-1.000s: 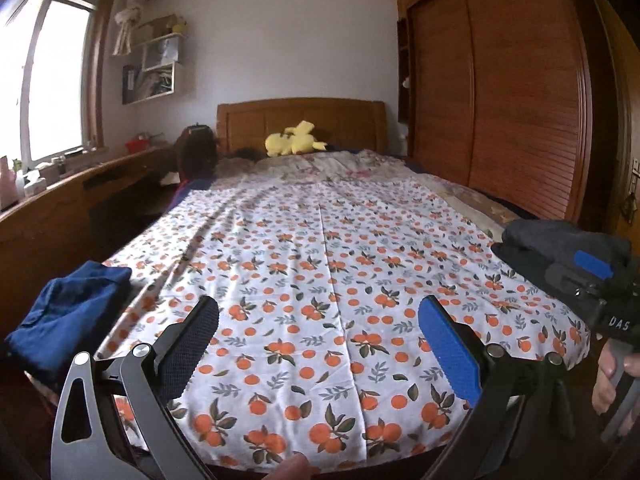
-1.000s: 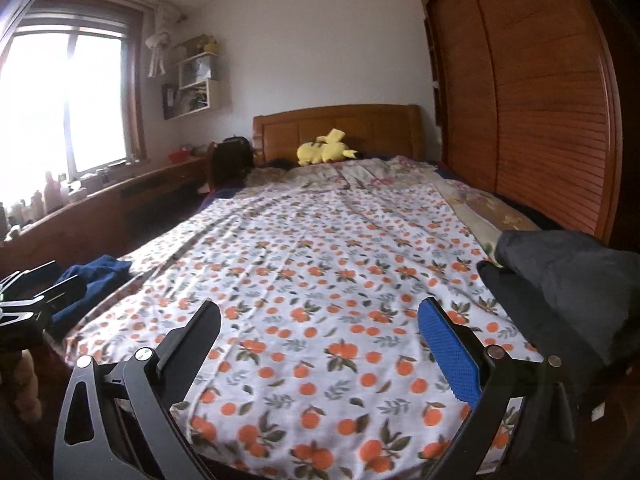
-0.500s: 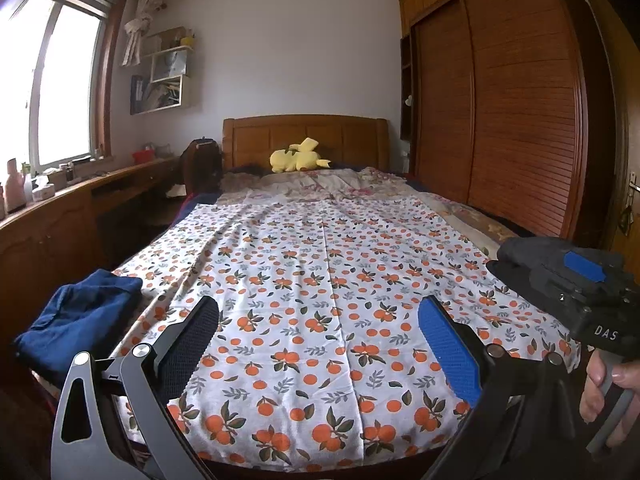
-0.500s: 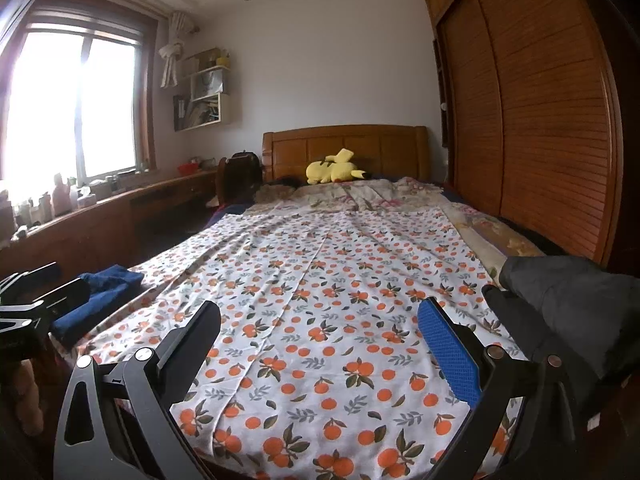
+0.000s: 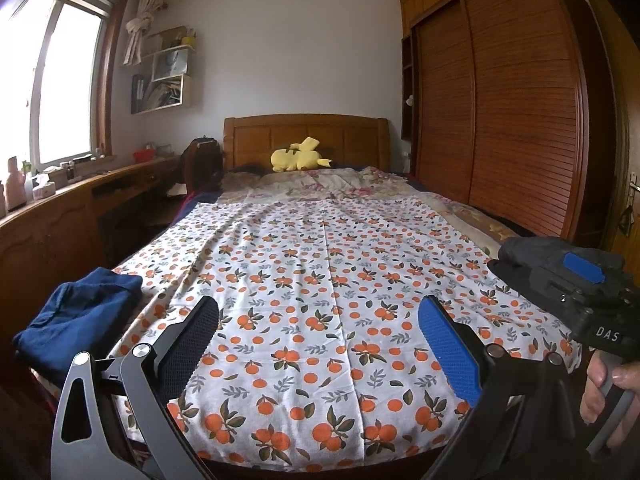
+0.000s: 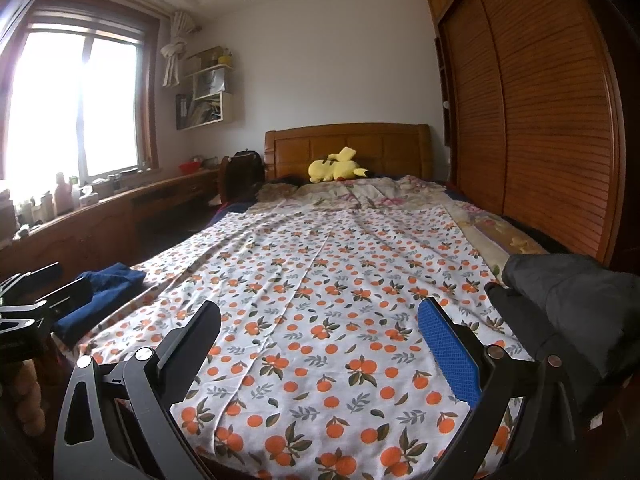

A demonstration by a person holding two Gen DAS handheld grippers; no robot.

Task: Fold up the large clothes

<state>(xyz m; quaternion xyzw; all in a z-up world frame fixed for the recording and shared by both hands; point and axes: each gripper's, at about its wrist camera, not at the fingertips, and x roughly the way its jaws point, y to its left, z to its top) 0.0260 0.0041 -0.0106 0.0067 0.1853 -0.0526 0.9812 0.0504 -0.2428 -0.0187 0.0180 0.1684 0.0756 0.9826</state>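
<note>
A folded dark blue garment (image 5: 76, 316) lies at the bed's front left corner; it also shows in the right wrist view (image 6: 100, 292). A dark grey garment (image 6: 576, 312) is heaped at the front right corner, partly hidden behind the right gripper's body in the left wrist view (image 5: 532, 246). My left gripper (image 5: 320, 344) is open and empty, held above the foot of the bed. My right gripper (image 6: 320, 340) is open and empty too, just left of the grey garment. Each gripper's body shows at the edge of the other's view.
The bed carries a white sheet with orange fruit print (image 5: 328, 280). A yellow plush toy (image 5: 298, 156) lies at the wooden headboard (image 5: 304, 140). A wooden desk (image 5: 80, 200) runs along the left under the window. A wardrobe (image 5: 500, 120) lines the right.
Both grippers have tilted upward and drawn back a little from the bed, so more wall and ceiling show. Both stay open and empty.
</note>
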